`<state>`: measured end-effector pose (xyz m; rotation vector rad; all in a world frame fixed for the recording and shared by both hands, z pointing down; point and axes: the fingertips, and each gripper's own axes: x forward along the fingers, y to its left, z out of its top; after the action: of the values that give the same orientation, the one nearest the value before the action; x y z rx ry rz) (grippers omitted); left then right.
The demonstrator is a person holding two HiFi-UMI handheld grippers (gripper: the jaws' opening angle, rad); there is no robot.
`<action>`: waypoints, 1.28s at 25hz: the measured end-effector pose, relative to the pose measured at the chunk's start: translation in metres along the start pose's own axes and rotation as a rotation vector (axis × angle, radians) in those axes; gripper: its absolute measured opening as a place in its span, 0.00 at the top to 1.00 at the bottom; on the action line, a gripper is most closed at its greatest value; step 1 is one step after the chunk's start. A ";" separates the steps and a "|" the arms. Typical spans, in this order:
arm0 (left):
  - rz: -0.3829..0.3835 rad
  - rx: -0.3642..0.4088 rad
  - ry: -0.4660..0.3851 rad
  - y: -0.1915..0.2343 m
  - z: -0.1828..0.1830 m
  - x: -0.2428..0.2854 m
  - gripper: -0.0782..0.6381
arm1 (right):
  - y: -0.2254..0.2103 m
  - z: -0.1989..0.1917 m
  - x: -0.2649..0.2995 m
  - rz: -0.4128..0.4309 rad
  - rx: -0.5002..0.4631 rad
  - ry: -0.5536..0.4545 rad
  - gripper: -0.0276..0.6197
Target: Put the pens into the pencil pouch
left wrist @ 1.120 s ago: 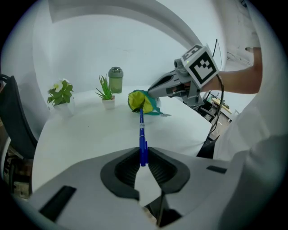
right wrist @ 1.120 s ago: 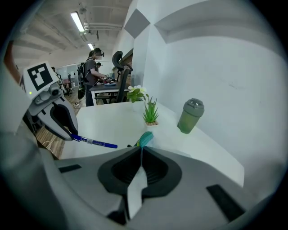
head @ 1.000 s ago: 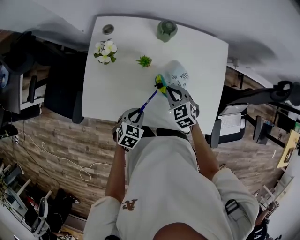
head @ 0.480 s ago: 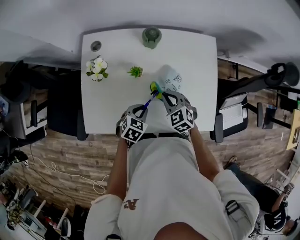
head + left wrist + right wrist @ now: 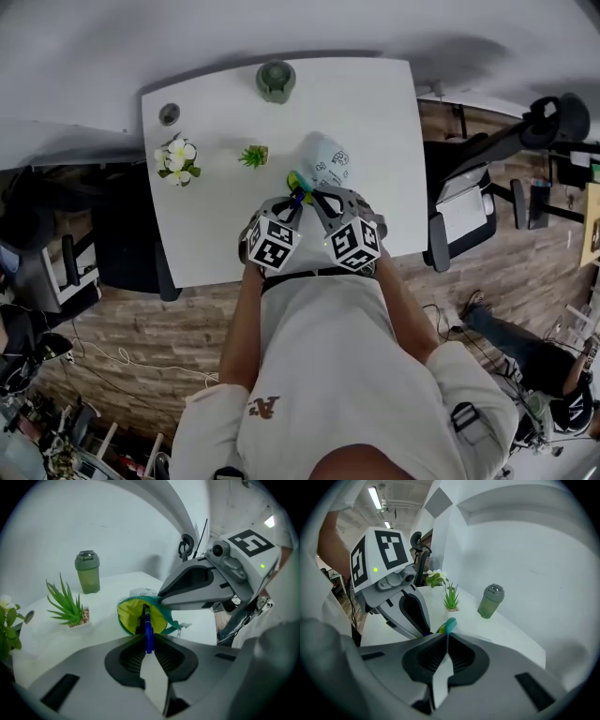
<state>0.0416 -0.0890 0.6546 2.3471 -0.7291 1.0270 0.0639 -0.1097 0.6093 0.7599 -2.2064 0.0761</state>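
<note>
A white pencil pouch [image 5: 325, 161] with a teal zip rim and yellow lining [image 5: 129, 616] lies on the white table [image 5: 216, 234]. My right gripper [image 5: 314, 195] is shut on the teal rim [image 5: 450, 624] and holds the mouth open. My left gripper [image 5: 292, 204] is shut on a blue pen [image 5: 148, 631]. The pen points along the jaws, and its dark tip sits inside the yellow mouth. In the left gripper view the right gripper [image 5: 164, 601] grips the pouch's upper right edge. In the right gripper view the left gripper [image 5: 427, 631] stands close on the left.
At the table's far edge stands a green shaker bottle [image 5: 276, 80]. A small green plant [image 5: 252, 156], a pot of white flowers [image 5: 176, 157] and a small round object [image 5: 169, 113] sit to the left. Office chairs [image 5: 122, 234] [image 5: 459, 216] flank the table.
My left gripper has carried the blue pen up and to the right toward the pouch, so its tip now enters the mouth. The right gripper has stayed on the rim.
</note>
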 end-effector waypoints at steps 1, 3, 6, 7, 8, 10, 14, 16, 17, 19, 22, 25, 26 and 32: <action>-0.006 0.004 -0.002 0.000 0.003 0.003 0.82 | 0.001 0.000 0.000 0.001 0.001 0.000 0.94; -0.020 0.008 -0.009 0.001 0.008 0.010 0.82 | 0.001 0.000 0.000 0.000 0.005 0.001 0.94; -0.040 0.006 -0.027 0.003 0.015 0.019 0.82 | 0.002 0.000 0.002 -0.001 0.011 0.001 0.94; -0.045 0.004 -0.031 0.004 0.017 0.022 0.82 | 0.002 0.000 0.002 0.000 0.013 0.002 0.94; -0.048 0.001 -0.034 0.005 0.018 0.024 0.82 | 0.002 0.000 0.003 0.001 0.016 0.002 0.94; -0.054 -0.008 -0.046 0.007 0.020 0.029 0.82 | 0.003 -0.001 0.004 0.002 0.025 0.004 0.94; -0.066 -0.022 -0.071 0.011 0.019 0.038 0.82 | 0.002 -0.001 0.008 -0.002 0.044 0.007 0.94; -0.061 -0.025 -0.075 0.013 0.016 0.040 0.81 | 0.003 -0.002 0.010 -0.003 0.054 0.010 0.94; -0.057 -0.027 -0.077 0.014 0.015 0.040 0.80 | 0.003 -0.003 0.011 -0.003 0.061 0.011 0.94; -0.048 -0.027 -0.085 0.016 0.015 0.039 0.76 | 0.002 -0.004 0.012 -0.004 0.073 0.012 0.93; -0.018 -0.021 -0.100 0.018 0.013 0.032 0.68 | 0.002 -0.004 0.013 -0.012 0.084 0.014 0.93; 0.034 -0.015 -0.105 0.024 0.008 0.021 0.66 | 0.002 -0.007 0.016 -0.016 0.092 0.023 0.93; 0.053 -0.012 -0.105 0.026 0.006 0.016 0.66 | 0.003 -0.008 0.016 -0.017 0.095 0.026 0.93; 0.147 -0.013 -0.151 0.038 0.003 -0.016 0.65 | 0.008 -0.014 0.022 -0.026 0.102 0.047 0.91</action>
<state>0.0098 -0.1144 0.6479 2.4084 -0.9743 0.9084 0.0574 -0.1104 0.6355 0.8346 -2.1602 0.1923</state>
